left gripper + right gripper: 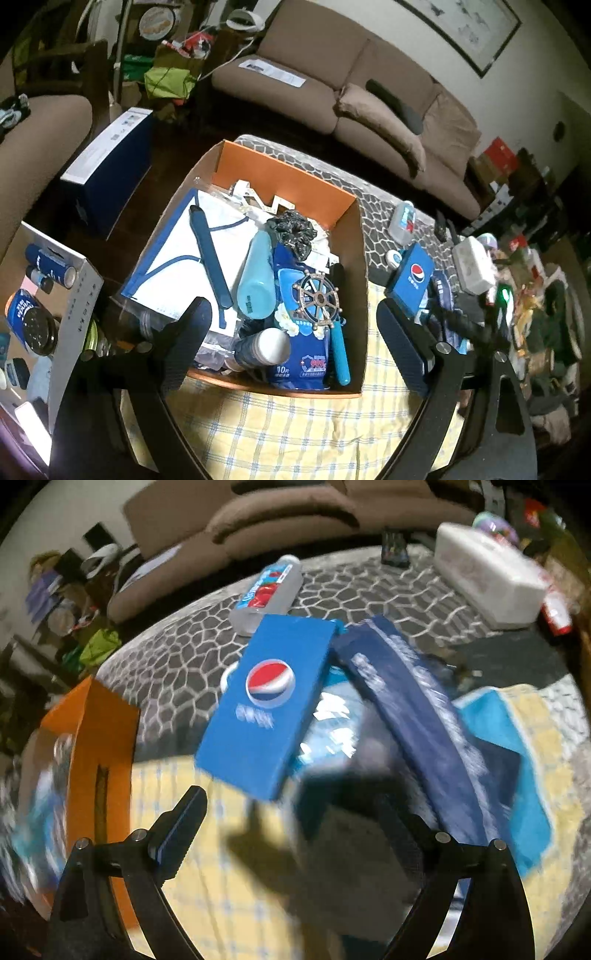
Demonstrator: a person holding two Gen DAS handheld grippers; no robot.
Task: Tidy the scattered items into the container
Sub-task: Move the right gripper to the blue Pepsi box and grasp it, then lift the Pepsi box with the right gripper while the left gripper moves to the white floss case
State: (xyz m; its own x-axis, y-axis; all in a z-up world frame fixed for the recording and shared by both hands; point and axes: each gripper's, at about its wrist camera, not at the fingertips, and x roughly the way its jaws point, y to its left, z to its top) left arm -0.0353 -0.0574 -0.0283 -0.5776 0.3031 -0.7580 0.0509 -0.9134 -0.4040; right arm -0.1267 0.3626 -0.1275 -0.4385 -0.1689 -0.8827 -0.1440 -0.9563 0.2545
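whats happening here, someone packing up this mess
A person with a gripper in each hand is clearing clutter off a cloth-covered table into a cardboard box. The box already holds a ship's-wheel ornament, a light blue bottle, a dark blue strap and other things. The left gripper hangs open and empty over the box. The right gripper, also open, points at the pile still outside: a blue Pepsi box, a dark blue packet and a clear bottle.

Dim indoor light, fisheye-warped edges, right wrist view motion-blurred
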